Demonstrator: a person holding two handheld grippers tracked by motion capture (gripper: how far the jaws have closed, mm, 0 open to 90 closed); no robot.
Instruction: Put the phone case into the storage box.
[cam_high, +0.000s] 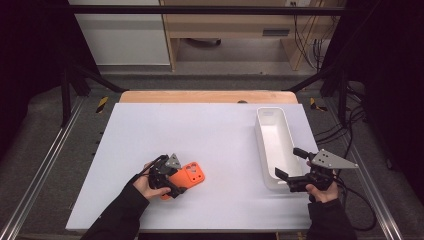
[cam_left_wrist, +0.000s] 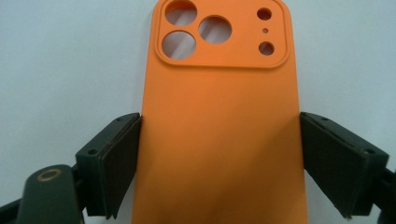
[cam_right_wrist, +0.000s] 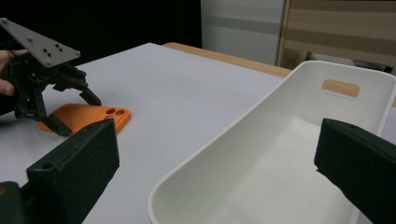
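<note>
Left gripper (cam_high: 172, 181) lowered over the orange phone case (cam_left_wrist: 219, 135) lying flat on the white table (cam_high: 210, 140), jaws straddling its long edges without clearly pressing, apparently lining up a pinch. Right gripper (cam_high: 290, 175) wide open, empty, straddling the near end of the white bin (cam_right_wrist: 280, 177), seemingly to steady it.

No text, label, brand, number or sign can be read anywhere in these pictures. The orange phone case (cam_left_wrist: 219, 130) carries no logo or lettering on its back, just camera cut-outs. The white bin (cam_high: 272, 145), to the right of the case, is plain on its walls and rim. The grey three-cornered plates on the grippers show only screw holes. Yellow-and-black hazard stripes (cam_high: 102, 104) mark the frame beyond the table's far-left corner, up and left of the case, but they bear no words.
</note>
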